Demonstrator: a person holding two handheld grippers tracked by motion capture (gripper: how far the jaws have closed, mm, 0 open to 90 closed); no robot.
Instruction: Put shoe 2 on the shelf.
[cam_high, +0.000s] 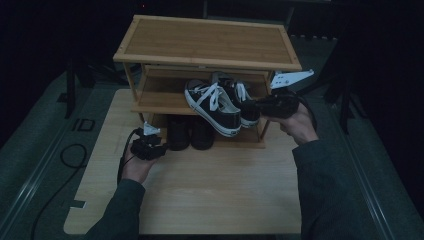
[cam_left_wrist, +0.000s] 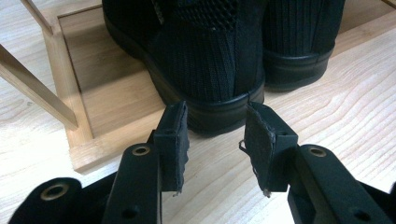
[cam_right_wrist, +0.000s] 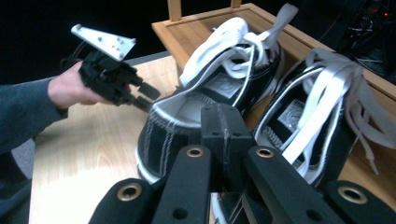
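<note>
In front of the shoe rack (cam_high: 200, 47), on the bench (cam_high: 210, 195), the left tool (cam_left_wrist: 215, 140) stands open, its jaws just before the heel of a black boot (cam_left_wrist: 205, 56) on the lowest shelf. Farther, the right tool (cam_right_wrist: 223, 135) is closed on the heel of a black sneaker (cam_right_wrist: 205, 107), which sticks out from the middle shelf beside its pair (cam_right_wrist: 317, 112).

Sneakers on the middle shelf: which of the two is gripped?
The left sneaker, the one jutting farther over the shelf edge. The right gripper has its jaws shut on its heel rim; the other sneaker lies untouched beside it.
</note>
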